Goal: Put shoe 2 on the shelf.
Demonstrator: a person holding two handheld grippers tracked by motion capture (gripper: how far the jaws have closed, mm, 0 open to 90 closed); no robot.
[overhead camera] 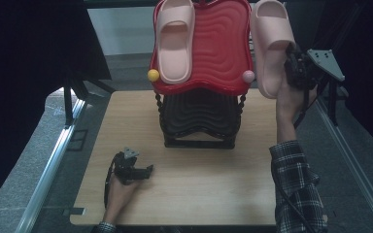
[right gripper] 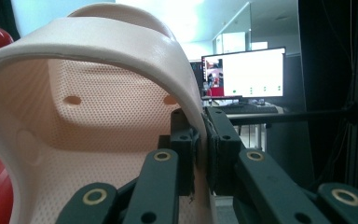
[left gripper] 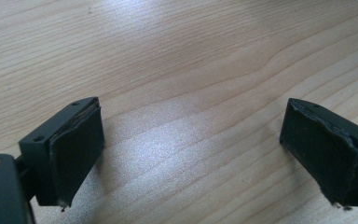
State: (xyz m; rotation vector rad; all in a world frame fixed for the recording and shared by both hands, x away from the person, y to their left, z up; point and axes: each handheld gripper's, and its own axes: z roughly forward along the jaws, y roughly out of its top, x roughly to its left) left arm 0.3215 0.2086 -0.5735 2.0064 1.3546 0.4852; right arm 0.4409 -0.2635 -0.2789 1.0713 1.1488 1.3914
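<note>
Jaws of the right gripper (right gripper: 200, 149) pinch a pale pink slipper (right gripper: 98, 116) (perforated insole); left gripper (left gripper: 191, 149) gapes wide.

Table (overhead camera: 189, 179): light wood-grain top, seen from above in the high view. A black rack (overhead camera: 199, 121) is stood on it at the far middle, its base resting flat on the wood. A red tray (overhead camera: 221, 48) is carried on top of the rack, tilted toward the camera. One pink slipper (overhead camera: 175, 39) is laid on the tray's left half, toe end up, just above a yellow knob (overhead camera: 153, 74); a pink knob (overhead camera: 248, 75) is seen at the tray's right corner. Near the table's front-left, the left gripper (overhead camera: 148, 171) is rested on the wood, jaws spread wide over bare grain (left gripper: 186, 93).
</note>
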